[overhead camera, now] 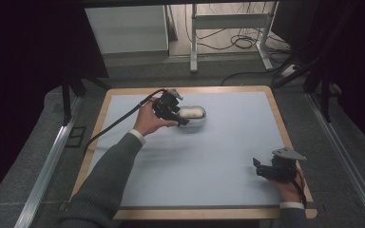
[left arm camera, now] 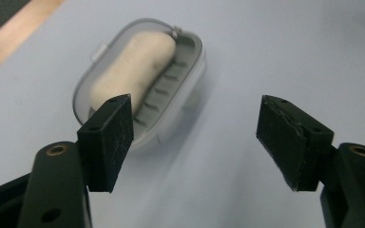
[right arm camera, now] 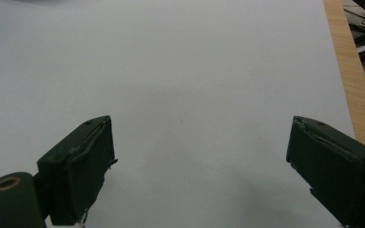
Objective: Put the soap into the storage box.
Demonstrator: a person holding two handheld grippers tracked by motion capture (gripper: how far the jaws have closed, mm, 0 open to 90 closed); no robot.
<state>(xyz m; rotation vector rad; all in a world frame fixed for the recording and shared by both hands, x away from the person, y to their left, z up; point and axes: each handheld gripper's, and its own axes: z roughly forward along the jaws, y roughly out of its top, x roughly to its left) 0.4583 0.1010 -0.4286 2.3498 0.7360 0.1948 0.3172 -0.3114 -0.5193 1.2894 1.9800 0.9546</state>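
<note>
An oval grey soap dish (overhead camera: 200,121) lies on the far middle of the pale blue mat, with a cream bar of soap (overhead camera: 191,112) in it. My left gripper (overhead camera: 182,118) hovers at the dish's near left side, jaws open and nothing between them. In the left gripper view the dish (left arm camera: 197,61) and its soap (left arm camera: 128,66) sit just beyond the left jaw, and the left gripper (left arm camera: 195,137) spans bare mat. My right gripper (overhead camera: 257,169) rests near the front right corner, wide open over bare mat, as the right gripper (right arm camera: 199,166) shows in its own view.
The mat (overhead camera: 228,152) covers a table with a wooden border (overhead camera: 276,110). Metal rails (overhead camera: 47,166) run along both sides. Beyond the far edge are a metal frame's legs (overhead camera: 193,42) and loose cables (overhead camera: 240,42) on the floor.
</note>
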